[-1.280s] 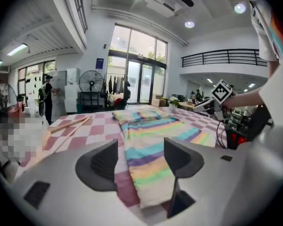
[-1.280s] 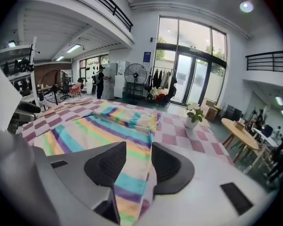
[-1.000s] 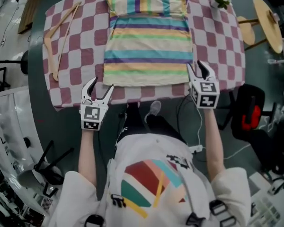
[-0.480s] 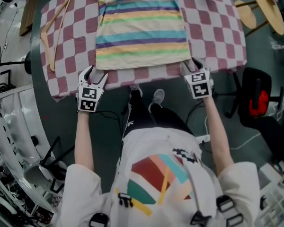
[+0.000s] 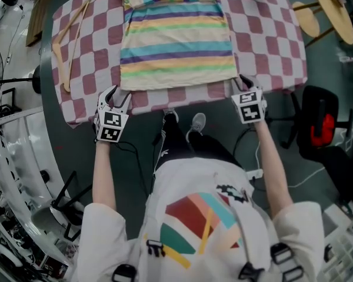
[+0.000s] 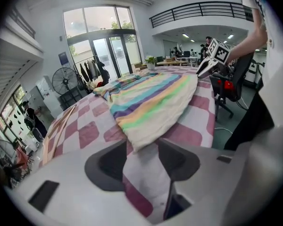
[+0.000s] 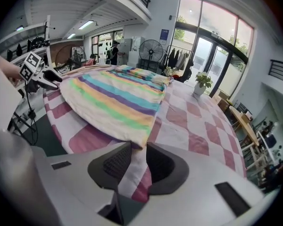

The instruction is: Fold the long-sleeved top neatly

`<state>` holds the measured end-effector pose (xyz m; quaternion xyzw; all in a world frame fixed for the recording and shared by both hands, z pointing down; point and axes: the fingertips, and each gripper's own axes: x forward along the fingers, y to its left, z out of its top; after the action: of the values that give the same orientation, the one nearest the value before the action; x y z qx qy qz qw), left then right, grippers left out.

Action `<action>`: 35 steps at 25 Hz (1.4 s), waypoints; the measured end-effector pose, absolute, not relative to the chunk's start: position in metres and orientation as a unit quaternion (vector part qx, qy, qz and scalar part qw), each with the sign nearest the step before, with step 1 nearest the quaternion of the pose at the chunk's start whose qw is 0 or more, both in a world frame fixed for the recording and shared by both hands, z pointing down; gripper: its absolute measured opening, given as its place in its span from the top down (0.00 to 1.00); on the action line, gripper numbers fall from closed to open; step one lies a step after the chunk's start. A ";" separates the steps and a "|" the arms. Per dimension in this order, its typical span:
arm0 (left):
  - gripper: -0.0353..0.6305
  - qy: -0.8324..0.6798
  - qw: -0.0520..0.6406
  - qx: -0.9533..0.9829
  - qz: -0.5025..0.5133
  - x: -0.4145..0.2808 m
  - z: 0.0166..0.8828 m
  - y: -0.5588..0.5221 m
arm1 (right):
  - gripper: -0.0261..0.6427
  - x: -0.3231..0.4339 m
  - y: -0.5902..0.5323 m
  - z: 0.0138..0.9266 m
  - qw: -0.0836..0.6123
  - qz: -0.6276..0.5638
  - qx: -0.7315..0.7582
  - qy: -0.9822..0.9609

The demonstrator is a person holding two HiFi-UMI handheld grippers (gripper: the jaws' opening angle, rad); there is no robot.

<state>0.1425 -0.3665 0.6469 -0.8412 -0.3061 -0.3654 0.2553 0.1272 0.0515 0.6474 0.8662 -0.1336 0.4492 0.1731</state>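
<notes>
Left gripper (image 5: pixel 119 95), lower left of the head view: the jaws have just been closing in, but there's a clear gap. The near hem corner of the striped top (image 5: pixel 176 40) pokes in between them, with tablecloth underneath.

Right gripper (image 5: pixel 242 83), lower right: it's also just been closing and the gap is a lot narrower. The other hem corner sits right at its tips, not pinched as far as I can see.

The top lies flat in the middle of the checked tablecloth (image 5: pixel 265 34), hem along the near table edge, far end up at the top of the frame.

My take: bite only the top, not the tablecloth beneath, or the whole cover comes up with it. Get both corners equally deep before lifting, then carry them level toward the top of the frame so the hem lands square.
</notes>
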 end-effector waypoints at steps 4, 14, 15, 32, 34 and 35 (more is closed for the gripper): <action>0.68 -0.295 0.264 -0.840 -0.371 0.149 0.652 -0.372 | 0.85 0.125 0.053 0.650 0.167 0.455 0.865 -0.129; 0.89 -0.287 0.252 -0.852 -0.359 0.154 0.639 -0.370 | 0.93 0.129 0.054 0.637 0.169 0.433 0.877 -0.121; 0.88 -0.286 0.249 -0.852 -0.360 0.153 0.639 -0.370 | 0.93 0.129 0.055 0.636 0.168 0.432 0.878 -0.121; 0.92 -0.220 0.213 -0.897 -0.319 0.183 0.568 -0.378 | 0.94 0.148 0.056 0.588 0.178 0.383 0.897 -0.134; 0.92 -0.207 0.212 -0.907 -0.299 0.203 0.542 -0.375 | 0.94 0.163 0.058 0.568 0.188 0.363 0.903 -0.132; 0.92 -0.200 0.211 -0.912 -0.290 0.214 0.530 -0.374 | 0.94 0.172 0.059 0.557 0.192 0.354 0.906 -0.130</action>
<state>0.2137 -0.3735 0.5303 -0.9117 -0.2003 -0.2902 0.2107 0.1718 0.0589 0.5571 0.9062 -0.1302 0.3536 0.1921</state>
